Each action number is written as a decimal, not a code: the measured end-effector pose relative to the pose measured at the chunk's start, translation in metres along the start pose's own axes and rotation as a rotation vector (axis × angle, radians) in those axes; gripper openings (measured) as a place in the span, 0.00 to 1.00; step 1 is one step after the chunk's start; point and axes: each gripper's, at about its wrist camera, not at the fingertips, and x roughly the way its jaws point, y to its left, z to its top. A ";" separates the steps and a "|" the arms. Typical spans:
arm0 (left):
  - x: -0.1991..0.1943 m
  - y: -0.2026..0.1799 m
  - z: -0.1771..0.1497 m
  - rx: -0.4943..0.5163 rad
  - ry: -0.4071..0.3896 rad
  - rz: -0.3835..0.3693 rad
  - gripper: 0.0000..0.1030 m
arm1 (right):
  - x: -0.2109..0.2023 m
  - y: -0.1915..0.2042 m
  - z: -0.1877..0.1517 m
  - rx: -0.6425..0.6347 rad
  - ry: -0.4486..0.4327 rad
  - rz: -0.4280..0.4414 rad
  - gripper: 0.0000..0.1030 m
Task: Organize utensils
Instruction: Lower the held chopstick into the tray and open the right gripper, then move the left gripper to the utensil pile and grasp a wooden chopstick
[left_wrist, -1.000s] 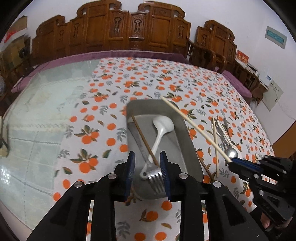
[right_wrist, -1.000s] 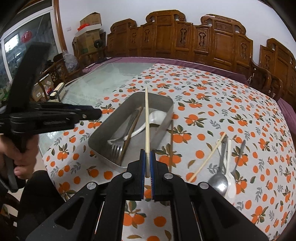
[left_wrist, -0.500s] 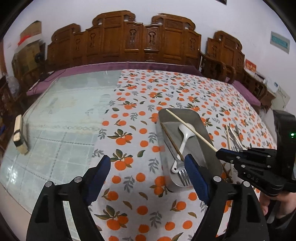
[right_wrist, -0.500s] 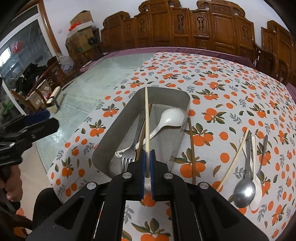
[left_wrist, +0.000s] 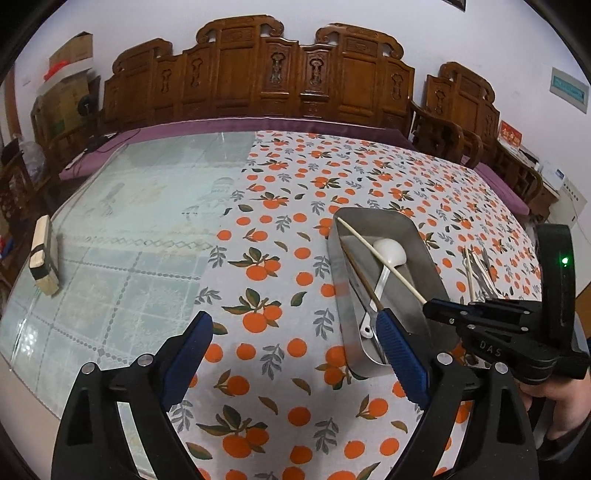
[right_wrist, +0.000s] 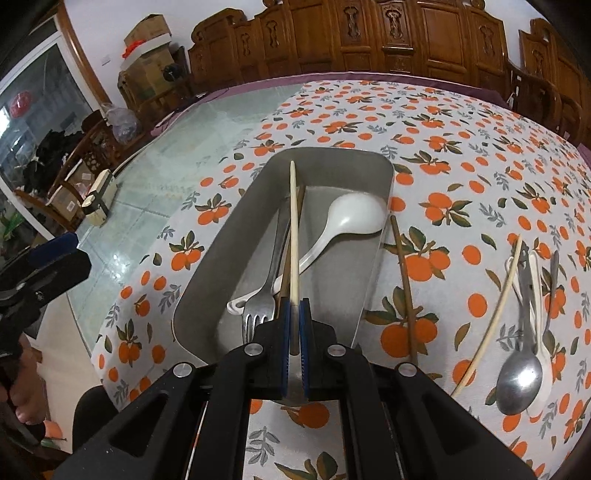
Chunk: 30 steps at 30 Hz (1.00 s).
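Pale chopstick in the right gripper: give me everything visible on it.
The pale chopstick is a thin, straight, cream stick, wood or bamboo by its look. The right gripper is shut on its near end. It reaches lengthwise over the metal tray, above the fork and dark chopstick; whether it touches them is unclear.

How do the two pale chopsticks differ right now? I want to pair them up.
The held pale chopstick is clamped in the right hand-held gripper and points along the metal tray, over the utensils inside; the loose pale chopstick lies on the tablecloth beside the spoons, outside the tray. Both are slim and cream-coloured.
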 end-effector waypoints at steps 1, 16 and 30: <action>-0.001 0.000 0.000 0.000 -0.001 -0.002 0.84 | 0.000 0.000 0.000 0.000 -0.001 0.006 0.07; -0.016 -0.037 -0.001 0.035 -0.038 -0.036 0.84 | -0.081 -0.037 -0.017 -0.099 -0.158 -0.023 0.13; -0.016 -0.131 -0.022 0.061 -0.024 -0.121 0.84 | -0.130 -0.139 -0.077 -0.056 -0.218 -0.153 0.19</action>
